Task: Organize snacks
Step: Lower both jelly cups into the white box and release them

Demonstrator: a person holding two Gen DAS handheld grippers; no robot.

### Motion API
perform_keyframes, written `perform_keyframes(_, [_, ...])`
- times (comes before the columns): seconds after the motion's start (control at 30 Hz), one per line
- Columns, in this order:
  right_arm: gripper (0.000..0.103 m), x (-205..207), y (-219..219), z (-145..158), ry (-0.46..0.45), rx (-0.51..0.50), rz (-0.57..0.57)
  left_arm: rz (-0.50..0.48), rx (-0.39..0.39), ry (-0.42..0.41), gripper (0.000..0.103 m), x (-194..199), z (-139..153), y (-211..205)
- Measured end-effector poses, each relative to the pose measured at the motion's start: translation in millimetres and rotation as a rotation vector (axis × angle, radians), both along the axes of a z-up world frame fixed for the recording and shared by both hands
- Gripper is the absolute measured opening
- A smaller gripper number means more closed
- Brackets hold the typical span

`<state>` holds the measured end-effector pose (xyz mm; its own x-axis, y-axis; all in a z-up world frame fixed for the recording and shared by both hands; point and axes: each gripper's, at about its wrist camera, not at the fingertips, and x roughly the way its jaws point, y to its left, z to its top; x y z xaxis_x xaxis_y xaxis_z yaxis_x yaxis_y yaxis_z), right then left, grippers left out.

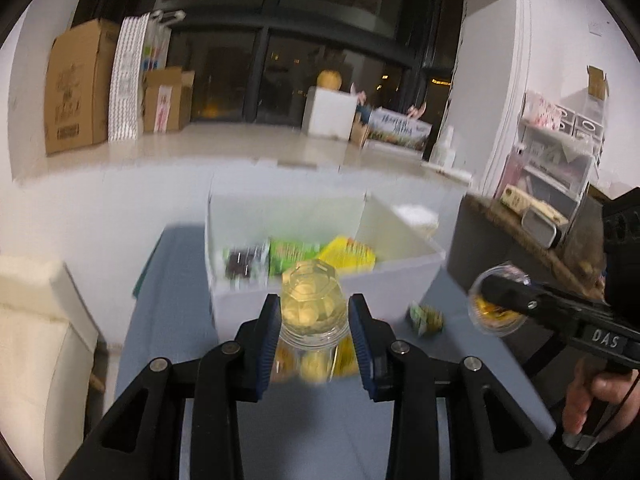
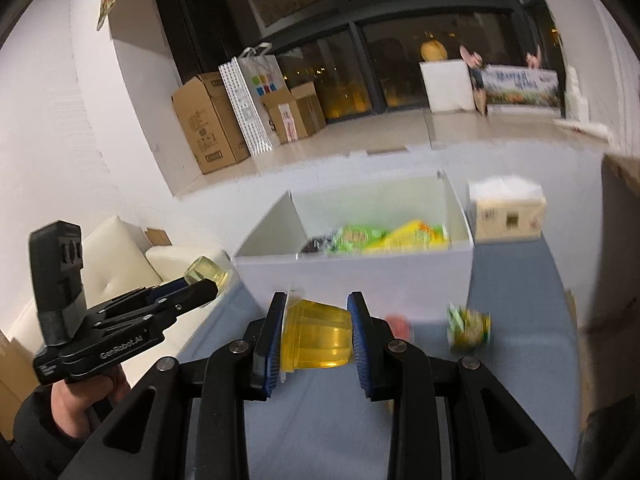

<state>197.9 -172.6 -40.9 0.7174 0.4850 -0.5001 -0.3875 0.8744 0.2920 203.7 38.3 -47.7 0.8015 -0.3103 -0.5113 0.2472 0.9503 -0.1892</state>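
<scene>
Both claws loaded: left gripper (image 1: pixel 314 322) closed on a pale jelly cup (image 1: pixel 310 304), right gripper (image 2: pixel 318 338) closed on a yellow jelly cup (image 2: pixel 318 338) lying sideways, white box (image 2: pixel 360 276) straight ahead, left one seemingly nearer.

Two clear jelly cups (image 1: pixel 310 304) (image 2: pixel 316 338) were held aloft before the white box (image 2: pixel 360 272), which held green and yellow packets (image 2: pixel 384 236), another packet (image 2: pixel 468 324) lying beside it.

Both wrist cameras look forward along their tongs (close, from left and right) at the shared white box (image 1: pixel 320 292) (image 2: pixel 360 276).
</scene>
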Motion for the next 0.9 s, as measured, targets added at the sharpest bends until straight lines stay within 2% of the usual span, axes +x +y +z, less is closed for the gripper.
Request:
perform_keyframes(0.2, [0.033,63.9,5.2,23.5,-0.013,-0.010,-0.010,0.001,0.020,-0.015,0.039,60.7,24.8,-8.6])
perform_keyframes(0.47, [0.033,140.8,3.8,-4.3,0.082,-0.058,-0.047,0.030,0.080,0.066,0.039,121.3,-0.7,-17.9])
perform_keyframes(0.5, [0.033,146.7,1.9,-9.3,0.092,-0.058,-0.059,0.039,0.090,0.068,0.045,124.8,-4.5,-18.0])
perform_keyframes(0.53, [0.034,149.4,0.9,-12.4,0.099,-0.061,-0.068,0.040,0.096,0.084,0.065,128.1,-8.5,-18.5])
perform_keyframes(0.57, [0.047,154.2,-1.3,-17.4,0.115,-0.063,-0.079,0.044,0.105,0.109,0.080,131.8,-13.2,-18.2])
perform_keyframes(0.6, [0.058,157.4,-4.1,-21.7,0.128,-0.056,-0.085,0.050,0.108,0.113,0.102,132.5,-15.6,-18.0])
perform_keyframes(0.63, [0.081,158.0,-6.9,-24.0,0.131,-0.045,-0.090,0.048,0.105,0.098,0.103,130.4,-16.8,-17.3])
perform_keyframes(0.67, [0.093,157.5,-8.3,-24.7,0.129,-0.041,-0.098,0.043,0.108,0.087,0.103,128.5,-18.2,-17.1])
perform_keyframes(0.8, [0.098,152.4,-16.1,-27.7,0.144,-0.016,-0.116,0.043,0.120,0.114,0.103,123.9,-25.1,-16.2])
perform_keyframes(0.83, [0.103,150.0,-17.4,-27.0,0.142,-0.009,-0.116,0.042,0.117,0.117,0.103,121.6,-25.3,-16.1])
perform_keyframes(0.9, [0.103,142.5,-19.4,-23.7,0.124,-0.006,-0.117,0.045,0.121,0.113,0.103,116.8,-24.8,-16.6])
